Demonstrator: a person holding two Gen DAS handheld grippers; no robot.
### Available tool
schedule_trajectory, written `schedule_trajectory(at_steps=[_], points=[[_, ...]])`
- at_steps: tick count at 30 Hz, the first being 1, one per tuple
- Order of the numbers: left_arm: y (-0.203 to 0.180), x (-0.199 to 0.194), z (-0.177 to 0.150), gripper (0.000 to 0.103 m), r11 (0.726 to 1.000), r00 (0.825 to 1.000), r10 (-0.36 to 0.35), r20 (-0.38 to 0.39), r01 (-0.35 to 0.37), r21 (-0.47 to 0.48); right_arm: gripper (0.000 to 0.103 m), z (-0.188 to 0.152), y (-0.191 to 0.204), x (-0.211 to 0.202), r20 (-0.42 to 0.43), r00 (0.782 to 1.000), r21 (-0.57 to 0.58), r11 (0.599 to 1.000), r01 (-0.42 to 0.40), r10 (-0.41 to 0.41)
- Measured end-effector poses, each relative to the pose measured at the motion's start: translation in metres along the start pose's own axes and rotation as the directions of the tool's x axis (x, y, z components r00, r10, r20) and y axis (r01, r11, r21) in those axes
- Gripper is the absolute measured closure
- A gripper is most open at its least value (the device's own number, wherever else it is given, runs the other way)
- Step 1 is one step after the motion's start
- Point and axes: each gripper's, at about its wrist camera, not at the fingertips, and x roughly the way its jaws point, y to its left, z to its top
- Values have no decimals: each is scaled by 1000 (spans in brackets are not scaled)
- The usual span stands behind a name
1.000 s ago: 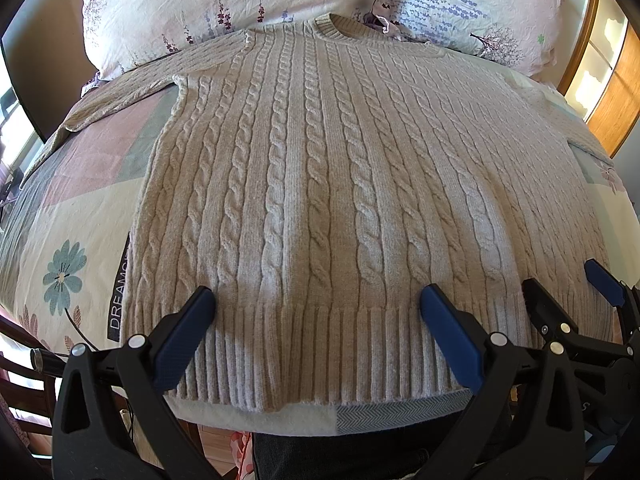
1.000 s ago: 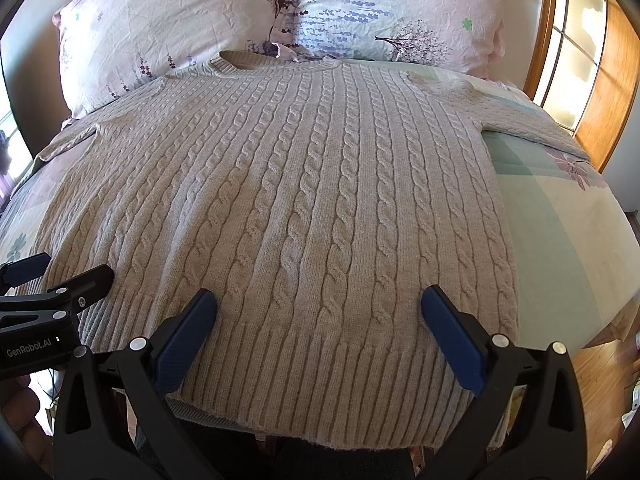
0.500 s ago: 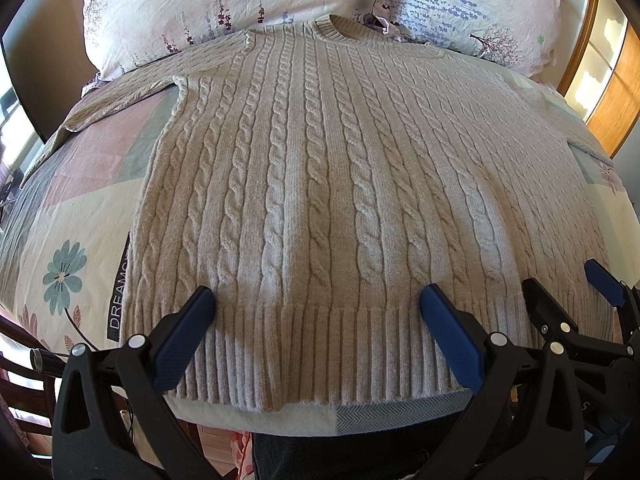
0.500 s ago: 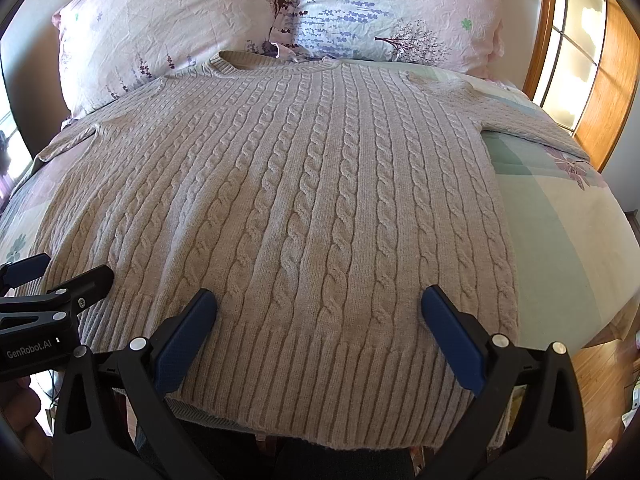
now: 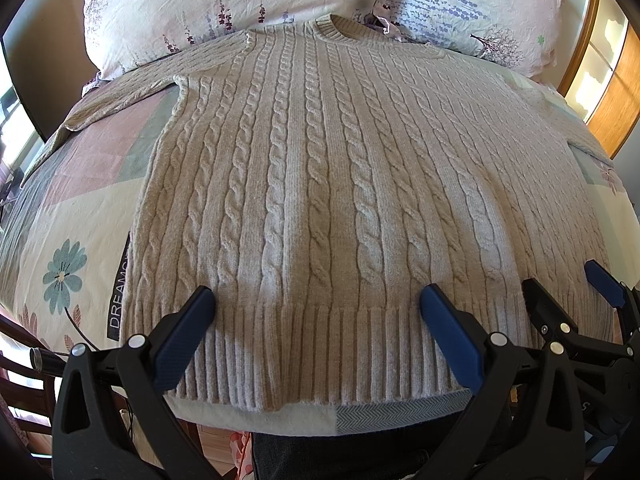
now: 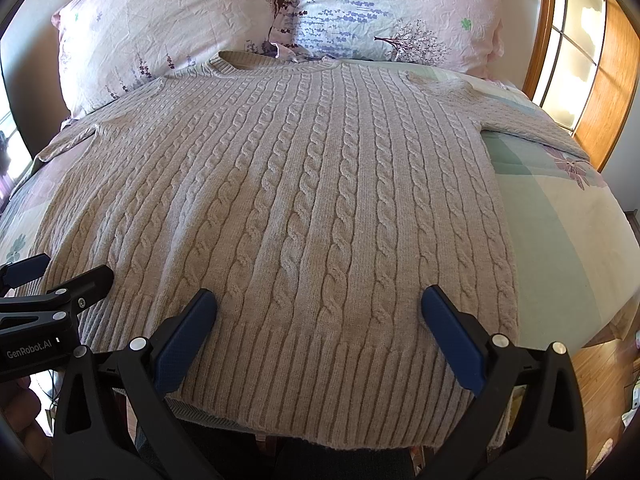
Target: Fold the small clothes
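While both my tongs hang wide apart and empty over the hem, left tongs (image 5: 316,308) and right tongs (image 6: 318,308), the sweater (image 5: 320,184) lies flat across the bed (image 6: 560,240); only the right view's right edge shows wooden floor (image 6: 600,364).

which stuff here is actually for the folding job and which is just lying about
For the job:
sweater, spread flat
left hand-held gripper, open
right hand-held gripper, open

Just there:
two floral pillows
patterned bedspread
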Motion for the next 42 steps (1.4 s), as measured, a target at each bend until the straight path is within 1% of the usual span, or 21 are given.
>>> schedule_trajectory(at_steps=[6, 16, 18, 20, 21, 23, 25, 27, 28, 29, 30, 31, 32, 33, 34, 35, 36, 38, 40, 41, 42], points=[[1, 2, 5, 2, 1000, 1000, 0, -22, 0, 0, 1, 0, 1, 0, 0, 1000, 0, 1000, 0, 0], [2, -1, 4, 2, 1000, 1000, 3, -1, -3, -2, 1, -1, -1, -2, 11, 1000, -9, 1000, -5, 5], [2, -1, 3, 2, 1000, 1000, 3, 2, -3, 4, 1, -2, -2, -2, 25, 1000, -15, 1000, -10, 10], [1, -2, 2, 2, 1000, 1000, -1, 19, 0, 18, 1, -9, -3, -5, 87, 996, -42, 999, -34, 37], [1, -3, 0, 2, 1000, 1000, -2, 26, 2, 25, 1, -12, -10, -7, 118, 987, -98, 990, -98, 110], [1, -4, 2, 2, 997, 999, -21, 35, 18, 76, 1, -2, -25, -9, 115, 981, -103, 984, -144, 155], [10, -4, 10, 2, 995, 998, -65, 15, 64, 80, 1, 27, -74, -18, 178, 974, 9, 989, -148, 144], [39, -8, 27, 2, 988, 987, -152, 47, 152, -1, 1, 60, -136, -23, 235, 965, 166, 973, -157, 116], [53, -9, 35, 2, 981, 980, -185, 70, 188, -44, 1, 77, -171, -22, 257, 962, 254, 953, -163, 96], [75, -10, 47, 2, 965, 968, -221, 121, 235, -118, 1, 94, -209, -16, 266, 961, 344, 925, -162, 69], [90, -10, 54, 2, 952, 958, -231, 168, 259, -166, 2, 105, -239, -9, 267, 963, 408, 900, -154, 44], [111, -10, 61, 2, 935, 948, -214, 236, 269, -233, 11, 116, -268, -1, 263, 965, 469, 872, -142, 15], [121, -9, 65, 2, 928, 944, -196, 264, 266, -261, 26, 129, -301, 11, 251, 968, 533, 837, -123, -18], [133, -7, 72, 2, 926, 941, -175, 291, 258, -276, 33, 137, -328, 22, 230, 972, 585, 805, -98, -49], [142, -2, 80, 2, 934, 942, -162, 295, 243, -262, 39, 145, -358, 37, 201, 976, 649, 758, -73, -78], [148, 2, 86, 2, 942, 946, -150, 289, 226, -249, 47, 150, -390, 54, 162, 982, 719, 694, -47, -101], [156, 7, 92, 2, 948, 949, -133, 286, 205, -242, 49, 153, -407, 63, 133, 985, 757, 652, -30, -109], [173, 11, 99, 2, 947, 956, -87, 280, 167, -275, 55, 152, -442, 84, 80, 988, 832, 555, 6, -130], [192, 19, 108, 2, 936, 965, -51, 258, 136, -326, 60, 152, -459, 96, 49, 989, 864, 502, 28, -140], [206, 24, 113, 2, 918, 971, -27, 236, 118, -380, 64, 152, -467, 105, 54, 990, 882, 471, 13, -127], [219, 26, 114, 2, 901, 971, -33, 236, 131, -414, 69, 155, -470, 112, 55, 992, 890, 455, 4, -115]])
